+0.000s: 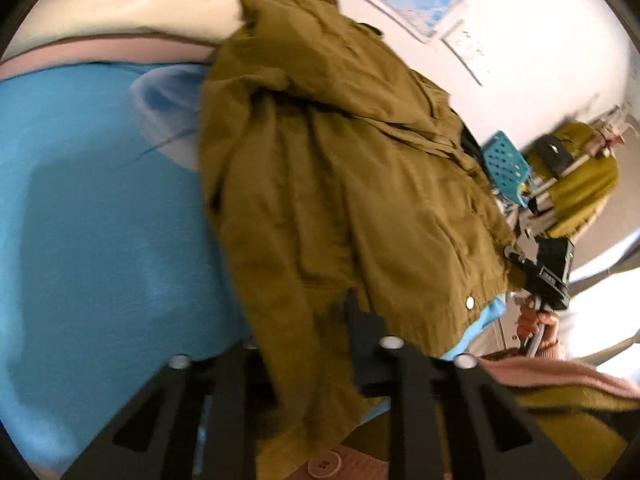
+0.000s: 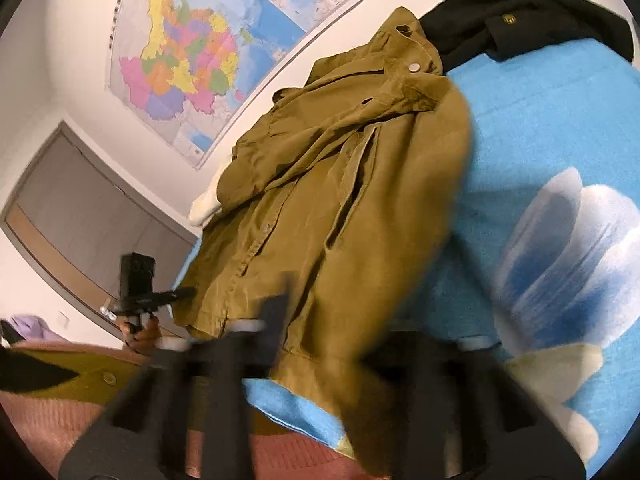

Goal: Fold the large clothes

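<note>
Both sets of jaws clenched on the hem of the olive jacket [image 1: 340,184]: left gripper [image 1: 316,364] on a hanging fold of cloth near the front edge of the bed [image 1: 80,240], right gripper [image 2: 320,344] on the hem beside the button placket. Jacket spread lengthwise across the blue bedspread, collar toward the far edge by a black garment [image 2: 520,28], cream pillow [image 1: 132,4] beyond. Step judged: start of the first fold, hem gripped at two points. Next move judged: lift hem evenly, carry toward collar, keep cloth taut, avoid dragging bedspread.
</note>
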`<state>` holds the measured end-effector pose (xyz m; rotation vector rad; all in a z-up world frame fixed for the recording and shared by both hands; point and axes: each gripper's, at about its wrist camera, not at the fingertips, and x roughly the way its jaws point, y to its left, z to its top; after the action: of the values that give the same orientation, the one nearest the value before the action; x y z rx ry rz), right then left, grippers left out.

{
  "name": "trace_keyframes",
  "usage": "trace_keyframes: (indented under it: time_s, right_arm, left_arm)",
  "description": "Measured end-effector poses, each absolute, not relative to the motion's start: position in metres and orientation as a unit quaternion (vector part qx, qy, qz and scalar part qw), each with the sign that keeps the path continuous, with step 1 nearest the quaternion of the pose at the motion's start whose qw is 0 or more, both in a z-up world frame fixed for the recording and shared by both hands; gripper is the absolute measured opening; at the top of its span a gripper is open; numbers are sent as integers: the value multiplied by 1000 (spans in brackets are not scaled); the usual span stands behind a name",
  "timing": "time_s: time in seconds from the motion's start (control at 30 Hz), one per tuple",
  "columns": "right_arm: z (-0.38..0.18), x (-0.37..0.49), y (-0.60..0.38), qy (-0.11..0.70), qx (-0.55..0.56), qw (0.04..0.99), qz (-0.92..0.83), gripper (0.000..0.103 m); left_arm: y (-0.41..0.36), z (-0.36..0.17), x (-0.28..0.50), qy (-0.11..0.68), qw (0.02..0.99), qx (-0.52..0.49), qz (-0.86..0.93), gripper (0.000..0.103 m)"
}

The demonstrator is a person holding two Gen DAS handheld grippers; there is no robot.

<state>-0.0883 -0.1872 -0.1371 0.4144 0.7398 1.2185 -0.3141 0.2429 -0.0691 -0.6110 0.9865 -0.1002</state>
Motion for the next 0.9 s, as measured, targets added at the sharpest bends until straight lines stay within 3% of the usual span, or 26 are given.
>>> trace_keyframes:
  time_s: [0.43,0.67,0.9]
  right_arm:
    - [-45,-162,-259,164,216,743,612,4]
    - [-65,-150,-253,203,245,737,596,4]
    - [-43,-121,-243,185,275,734,593,4]
  left_arm:
    - [266,12,-371,331,886,-310,-98,4]
    - [277,-14,-356,354,858,-358,-99,4]
    - [294,6,-335,346,859,-367,-95,5]
